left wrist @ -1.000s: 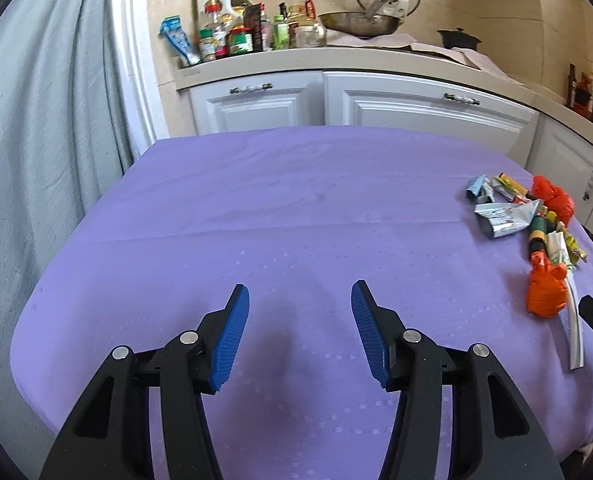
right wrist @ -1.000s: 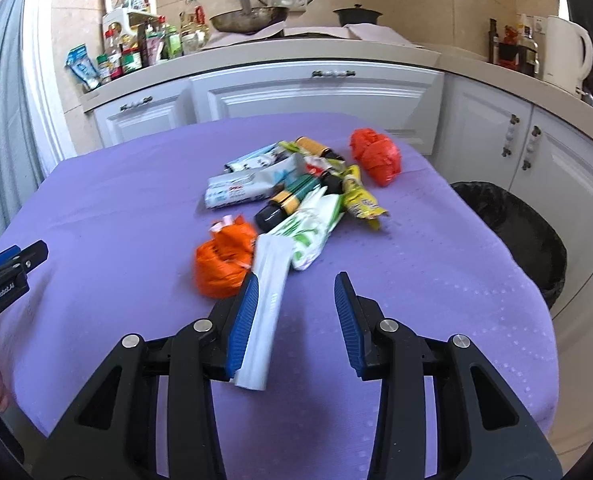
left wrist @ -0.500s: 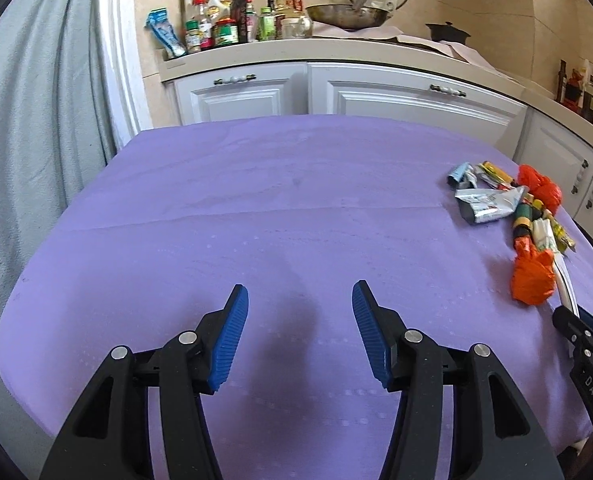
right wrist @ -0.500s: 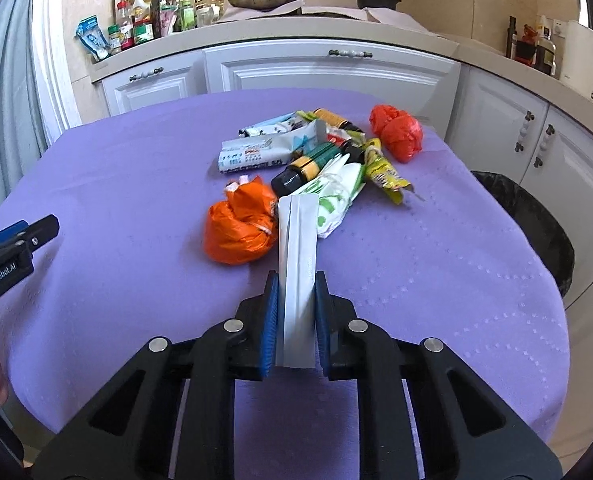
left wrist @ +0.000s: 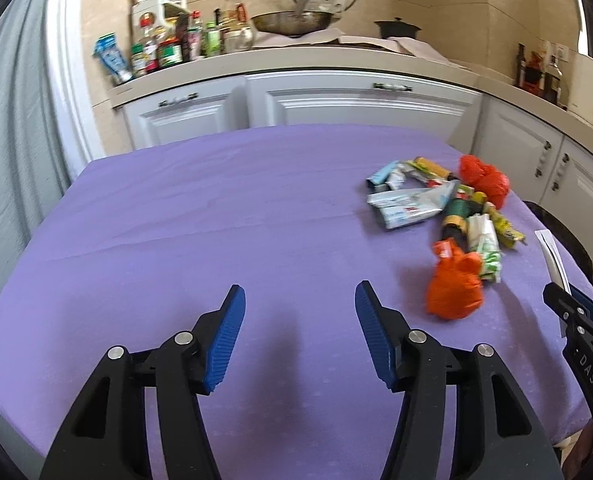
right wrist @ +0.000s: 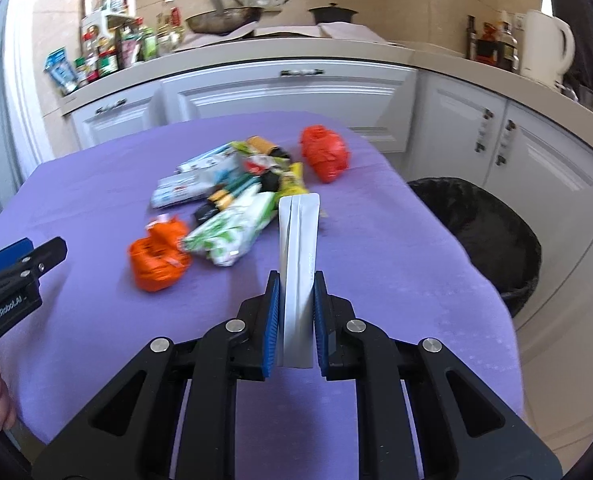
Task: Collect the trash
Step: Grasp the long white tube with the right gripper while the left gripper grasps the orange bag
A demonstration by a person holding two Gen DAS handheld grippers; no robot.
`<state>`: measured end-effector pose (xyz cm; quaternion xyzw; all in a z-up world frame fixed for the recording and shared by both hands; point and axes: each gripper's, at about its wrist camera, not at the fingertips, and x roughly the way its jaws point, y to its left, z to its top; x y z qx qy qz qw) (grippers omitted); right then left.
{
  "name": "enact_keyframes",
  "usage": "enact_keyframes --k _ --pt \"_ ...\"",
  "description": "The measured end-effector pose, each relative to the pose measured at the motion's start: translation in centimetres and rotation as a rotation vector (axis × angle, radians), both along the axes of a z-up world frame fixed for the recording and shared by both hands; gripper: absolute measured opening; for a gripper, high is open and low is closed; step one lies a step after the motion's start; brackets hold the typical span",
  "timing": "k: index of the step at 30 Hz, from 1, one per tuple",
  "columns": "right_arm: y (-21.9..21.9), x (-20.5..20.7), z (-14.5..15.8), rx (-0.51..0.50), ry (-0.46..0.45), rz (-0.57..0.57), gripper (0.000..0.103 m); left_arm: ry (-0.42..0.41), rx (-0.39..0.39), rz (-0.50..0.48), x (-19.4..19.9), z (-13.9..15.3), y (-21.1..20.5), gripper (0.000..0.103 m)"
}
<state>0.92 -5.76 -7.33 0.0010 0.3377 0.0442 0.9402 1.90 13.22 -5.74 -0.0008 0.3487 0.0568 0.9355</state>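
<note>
My right gripper (right wrist: 295,312) is shut on a long white packet (right wrist: 298,248) and holds it above the purple table (right wrist: 396,264); the packet also shows in the left wrist view (left wrist: 552,256). A pile of trash lies on the table: a near orange bag (right wrist: 156,256), a green-and-white wrapper (right wrist: 232,228), a silver pouch (right wrist: 180,192), a far red-orange bag (right wrist: 324,152). My left gripper (left wrist: 300,336) is open and empty over bare cloth, left of the near orange bag (left wrist: 454,286).
A black-lined bin (right wrist: 484,236) stands on the floor right of the table. White cabinets (right wrist: 296,92) and a worktop with bottles, a pan and a kettle (right wrist: 546,48) run behind. A grey curtain (left wrist: 4,152) hangs at the left.
My right gripper closed on the white packet, lifted it off the table and swung right toward the bin. My left gripper turned right, so the pile sits nearer its centre.
</note>
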Motion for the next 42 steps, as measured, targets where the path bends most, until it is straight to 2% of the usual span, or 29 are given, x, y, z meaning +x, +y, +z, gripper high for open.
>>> enact_keyframes --k 12,17,22,25,32,37,39,41,42 --pt "-6.5 1.9 -0.4 0.057 -0.003 -0.098 0.015 0.017 0.021 -0.1 1.4 -0.2 -6.0 0.058" --pt "-8.4 2.6 -0.7 0.083 0.001 -0.112 0.015 0.008 0.037 -0.117 1.7 -0.1 -7.8 0.068" --pt "-9.5 3.0 -1.2 0.11 0.009 -0.11 0.015 0.021 0.006 -0.096 1.4 0.5 -7.9 0.068" --pt "-9.8 3.2 -1.4 0.123 0.015 -0.104 0.015 0.012 0.022 -0.102 1.2 0.8 -8.6 0.068" --pt "-10.0 3.2 -1.5 0.137 0.014 -0.096 0.015 0.054 0.062 -0.081 2.3 -0.9 -8.8 0.068" --pt "-10.0 3.2 -1.6 0.138 0.015 -0.097 0.015 0.054 0.056 -0.083 3.3 -1.3 -8.7 0.068" --pt "-10.0 3.2 -1.5 0.135 0.013 -0.098 0.015 0.063 0.051 -0.09 3.4 -1.5 -8.7 0.067" --pt "-10.0 3.2 -1.6 0.136 0.014 -0.098 0.015 0.08 0.04 -0.107 3.6 -1.8 -8.6 0.053" --pt "-10.1 3.2 -1.6 0.136 0.014 -0.099 0.015 0.086 0.039 -0.112 3.6 -1.9 -8.5 0.051"
